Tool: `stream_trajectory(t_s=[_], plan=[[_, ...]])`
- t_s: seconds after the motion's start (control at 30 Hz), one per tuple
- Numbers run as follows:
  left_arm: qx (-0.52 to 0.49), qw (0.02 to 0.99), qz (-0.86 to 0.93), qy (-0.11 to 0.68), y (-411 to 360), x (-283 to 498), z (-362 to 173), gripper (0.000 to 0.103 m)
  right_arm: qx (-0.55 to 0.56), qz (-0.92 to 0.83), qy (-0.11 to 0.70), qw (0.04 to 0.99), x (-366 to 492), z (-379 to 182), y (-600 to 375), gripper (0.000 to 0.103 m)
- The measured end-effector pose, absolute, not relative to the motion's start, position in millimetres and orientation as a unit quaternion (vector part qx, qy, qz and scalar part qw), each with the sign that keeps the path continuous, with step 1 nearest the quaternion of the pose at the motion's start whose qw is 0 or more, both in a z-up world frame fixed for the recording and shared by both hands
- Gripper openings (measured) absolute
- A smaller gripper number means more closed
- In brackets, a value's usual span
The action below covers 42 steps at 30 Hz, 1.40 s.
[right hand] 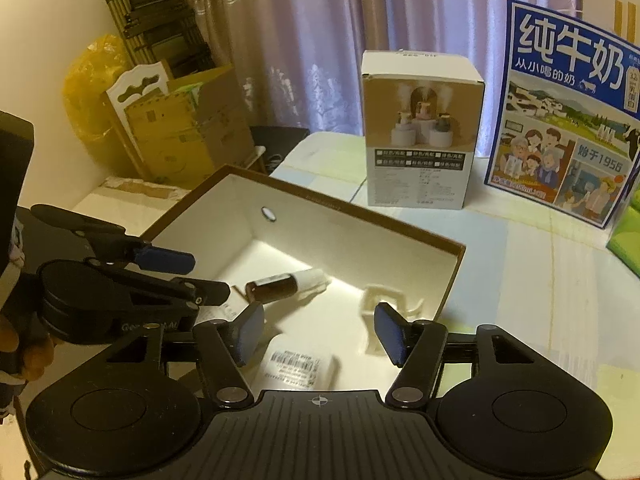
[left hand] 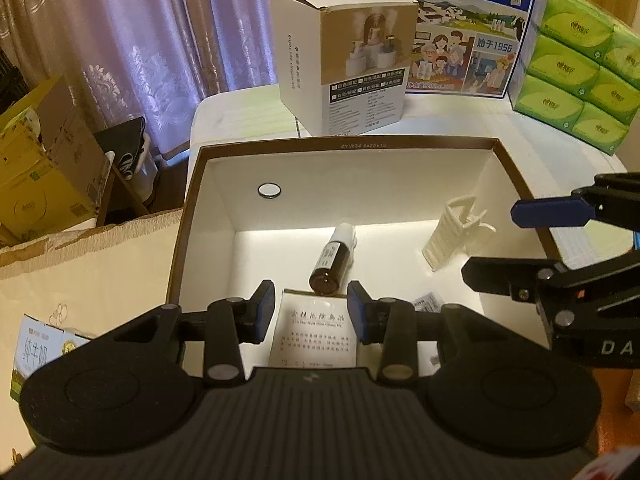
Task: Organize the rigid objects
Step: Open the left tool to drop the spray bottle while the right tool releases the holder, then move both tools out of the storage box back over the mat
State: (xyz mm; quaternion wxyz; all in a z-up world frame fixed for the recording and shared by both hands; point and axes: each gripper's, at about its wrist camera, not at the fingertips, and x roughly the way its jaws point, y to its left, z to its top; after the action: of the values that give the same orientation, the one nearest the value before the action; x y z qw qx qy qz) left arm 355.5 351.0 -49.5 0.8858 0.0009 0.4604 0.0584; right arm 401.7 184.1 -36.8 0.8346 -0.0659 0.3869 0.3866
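Observation:
An open box with a brown rim and white inside sits on the table. In it lie a brown bottle with a white cap, a white plastic clip and a white printed packet. My left gripper is open just above the packet, its pads apart on either side of it. My right gripper is open over the box's near right part. Below it lies a blurred small white box with a barcode. A black-rimmed disc is on the far wall.
Behind the box stand a humidifier carton, a blue milk carton and stacked green tissue packs. Cardboard boxes and a curtain are to the left, off the table. A hand holds the left gripper.

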Motion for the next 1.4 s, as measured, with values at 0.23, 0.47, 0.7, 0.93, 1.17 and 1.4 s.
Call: stream_trajectory(t_s=[0.23, 0.47, 0.7, 0.93, 1.17, 1.4], plan=[[-0.015, 0.888, 0.062, 0.455, 347, 338, -36, 0.036, -0.061, 0.386, 0.388, 0.834, 389, -32, 178, 0.059], [-0.025, 0.893, 0.066, 0.445, 337, 316, -21, 0.036, -0.052, 0.388, 0.385, 0.836, 374, -24, 166, 0.06], [-0.03, 0.896, 0.067, 0.438, 323, 293, -9, 0.036, -0.041, 0.389, 0.379, 0.839, 355, -12, 150, 0.06], [-0.041, 0.9, 0.075, 0.428, 311, 264, 2, 0.036, -0.034, 0.395, 0.37, 0.84, 333, 1, 136, 0.06], [-0.043, 0.903, 0.082, 0.418, 292, 236, 14, 0.036, -0.027, 0.405, 0.362, 0.839, 310, 11, 118, 0.06], [-0.045, 0.906, 0.081, 0.412, 268, 210, 21, 0.036, -0.02, 0.409, 0.36, 0.838, 290, 16, 96, 0.06]])
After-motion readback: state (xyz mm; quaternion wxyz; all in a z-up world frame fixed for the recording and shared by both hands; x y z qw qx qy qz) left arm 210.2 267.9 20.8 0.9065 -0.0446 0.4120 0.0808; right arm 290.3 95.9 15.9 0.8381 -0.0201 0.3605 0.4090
